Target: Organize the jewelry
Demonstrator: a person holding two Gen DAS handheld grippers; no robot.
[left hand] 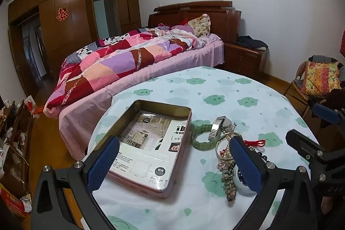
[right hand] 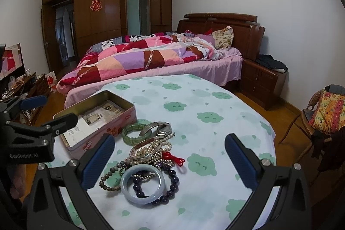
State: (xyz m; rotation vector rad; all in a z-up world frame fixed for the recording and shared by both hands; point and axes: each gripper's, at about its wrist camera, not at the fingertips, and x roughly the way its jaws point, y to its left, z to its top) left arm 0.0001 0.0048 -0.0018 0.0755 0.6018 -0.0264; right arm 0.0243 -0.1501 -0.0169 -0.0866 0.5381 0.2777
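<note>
Open pink tin [right hand: 94,120] on desk [right hand: 215,105], long axis running front-left to back-right. Jewelry pile [right hand: 148,156] just right of it: bangles flat, watch [right hand: 158,127] on edge. Left gripper [left hand: 172,165], right gripper [right hand: 170,163]: jaws spread wide, empty.

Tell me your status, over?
Both sets of jaws open, holding nothing. Jewelry pile on table, beside open tin; none inside yet. Nothing in the way.

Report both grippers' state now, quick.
Left gripper: open, holding nothing, above the tin.
Right gripper: open, holding nothing, above the jewelry pile.
</note>
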